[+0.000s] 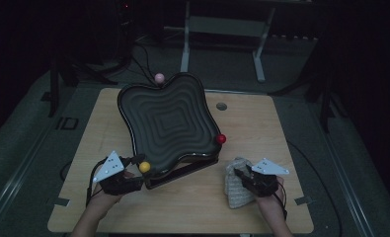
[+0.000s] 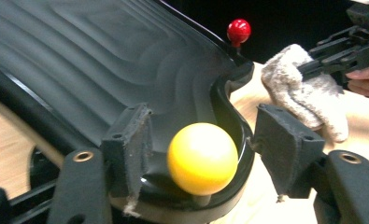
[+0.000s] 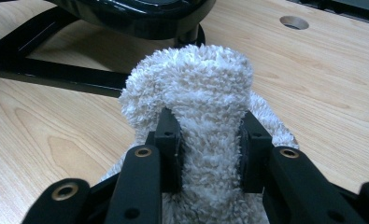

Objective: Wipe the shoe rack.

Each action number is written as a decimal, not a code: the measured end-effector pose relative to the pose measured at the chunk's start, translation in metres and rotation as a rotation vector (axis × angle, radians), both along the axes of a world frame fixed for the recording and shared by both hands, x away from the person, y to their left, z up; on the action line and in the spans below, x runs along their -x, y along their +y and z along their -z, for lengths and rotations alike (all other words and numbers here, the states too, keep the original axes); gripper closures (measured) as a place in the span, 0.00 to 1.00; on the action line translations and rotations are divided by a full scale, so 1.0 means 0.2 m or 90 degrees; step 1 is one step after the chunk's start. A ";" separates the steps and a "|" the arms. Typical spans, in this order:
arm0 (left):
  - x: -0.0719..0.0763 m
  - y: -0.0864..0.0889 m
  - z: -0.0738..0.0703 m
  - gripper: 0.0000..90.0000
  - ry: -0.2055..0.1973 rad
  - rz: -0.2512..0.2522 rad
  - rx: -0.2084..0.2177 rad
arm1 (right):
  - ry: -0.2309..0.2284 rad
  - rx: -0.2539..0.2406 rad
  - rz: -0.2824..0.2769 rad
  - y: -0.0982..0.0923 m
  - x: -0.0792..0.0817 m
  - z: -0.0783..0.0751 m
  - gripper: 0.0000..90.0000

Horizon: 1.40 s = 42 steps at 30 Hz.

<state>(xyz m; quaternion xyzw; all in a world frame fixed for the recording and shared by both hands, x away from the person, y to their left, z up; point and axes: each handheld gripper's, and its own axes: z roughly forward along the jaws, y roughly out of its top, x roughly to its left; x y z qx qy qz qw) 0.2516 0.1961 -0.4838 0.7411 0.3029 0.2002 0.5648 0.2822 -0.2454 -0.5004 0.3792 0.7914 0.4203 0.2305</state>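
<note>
Room: dark, metal stand legs on the grey floor beyond the light wooden table [image 1: 261, 123], which has a round hole [image 1: 221, 106] in its top just right of the tray.
Landmark: glossy black wavy-edged tray with stepped ripple rings [image 1: 163, 123], tilted on a black frame at the table's middle.
Knobs: yellow ball knob [image 1: 144, 167] at the tray's near left corner, red ball knob [image 1: 221, 138] at its right corner, pink ball knob [image 1: 159, 77] at its far corner.
Left gripper [image 1: 133, 165]: at the tray's near left corner, pointing at the yellow knob.
Left jaws: apart; in the left gripper view the yellow knob [image 2: 202, 157] sits between the two pads [image 2: 128, 147], gap visible on the right side, left side close, contact there can't be called. Not clamped.
Right gripper [image 1: 241, 174]: near right of the tray, close to its front right corner.
Right jaws: clamped on a white fluffy terry cloth [image 3: 210, 121], bunched and squeezed between both pads [image 3: 170, 140].
Cloth position: just right of the tray's front edge, lower part on or near the tabletop [image 1: 237, 190]; can't tell whether it touches the wood.
Hands: person's forearms come in from the near table edge, one per gripper.
</note>
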 end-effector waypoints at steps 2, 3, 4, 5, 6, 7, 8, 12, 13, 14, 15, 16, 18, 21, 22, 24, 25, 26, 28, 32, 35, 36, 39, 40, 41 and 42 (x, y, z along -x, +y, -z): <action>0.02 0.02 -0.01 0.36 -0.004 0.001 -0.002 | 0.001 -0.001 0.001 -0.01 0.00 0.00 0.75; 0.04 0.02 -0.02 0.35 -0.007 0.001 -0.006 | 0.001 -0.002 0.002 -0.01 0.00 0.00 0.75; 0.06 0.03 -0.03 0.35 -0.012 0.007 -0.009 | 0.000 -0.002 0.001 -0.01 0.00 0.00 0.75; 0.07 0.03 -0.04 0.35 -0.014 0.012 -0.005 | -0.002 -0.002 0.001 -0.01 0.00 0.00 0.75; 0.08 0.04 -0.04 0.36 -0.016 0.015 0.000 | -0.002 -0.002 0.001 -0.01 0.00 0.00 0.75; 0.10 0.05 -0.05 0.37 -0.016 0.019 0.004 | -0.002 -0.004 0.001 -0.01 0.00 0.00 0.75; 0.12 0.06 -0.05 0.38 -0.020 0.021 0.003 | -0.002 -0.005 0.002 -0.02 0.00 0.00 0.75; 0.16 0.10 -0.05 0.45 -0.010 0.015 0.014 | -0.001 -0.009 0.004 -0.02 0.00 0.00 0.75; 0.17 0.11 -0.05 0.50 -0.007 0.017 0.022 | 0.000 -0.010 0.005 -0.02 0.00 0.00 0.75; 0.18 0.13 -0.05 0.57 -0.007 0.014 0.022 | 0.001 -0.012 0.007 -0.03 0.00 0.01 0.75; 0.18 0.13 -0.04 0.58 -0.008 0.008 0.020 | 0.002 -0.011 0.008 -0.03 0.00 0.01 0.75; 0.19 0.15 -0.04 0.60 -0.003 0.005 0.019 | 0.002 -0.011 0.008 -0.03 0.00 0.01 0.75; 0.20 0.16 -0.03 0.66 -0.002 -0.013 0.014 | 0.003 -0.011 0.009 -0.03 0.00 0.01 0.75; 0.20 0.18 0.00 0.74 0.022 -0.030 0.002 | 0.004 -0.013 0.009 -0.03 0.00 0.02 0.75; 0.20 0.19 0.01 0.77 0.031 -0.035 -0.002 | 0.003 -0.012 0.009 -0.03 0.00 0.02 0.75; 0.19 0.21 0.05 0.82 0.044 -0.055 -0.015 | 0.007 -0.014 0.008 -0.02 0.00 0.02 0.75; 0.19 0.21 0.07 0.87 0.053 -0.059 -0.024 | 0.007 -0.014 0.008 -0.02 0.00 0.03 0.75; 0.19 0.22 0.09 0.89 0.052 -0.075 -0.038 | 0.006 -0.013 0.007 -0.01 0.00 0.03 0.75; 0.17 0.22 0.12 0.96 0.062 -0.087 -0.054 | 0.005 -0.015 0.009 -0.01 0.00 0.03 0.75; 0.13 0.21 0.19 0.98 0.088 -0.128 -0.084 | 0.005 -0.012 0.011 -0.01 0.00 0.04 0.75; 0.10 0.19 0.23 0.98 0.104 -0.134 -0.098 | 0.006 -0.013 0.011 -0.01 0.00 0.05 0.75; 0.10 0.18 0.24 0.98 0.106 -0.132 -0.103 | 0.007 -0.014 0.011 -0.01 0.00 0.05 0.75; 0.09 0.14 0.27 0.98 0.102 -0.127 -0.125 | 0.008 -0.018 0.013 -0.01 0.00 0.05 0.75; 0.08 0.13 0.28 0.98 0.097 -0.126 -0.132 | 0.007 -0.019 0.012 -0.01 0.00 0.05 0.75; 0.08 0.12 0.29 0.98 0.098 -0.122 -0.135 | 0.007 -0.019 0.012 -0.02 0.00 0.05 0.75; 0.08 0.12 0.29 0.98 0.098 -0.122 -0.135 | 0.007 -0.019 0.012 -0.02 0.00 0.05 0.75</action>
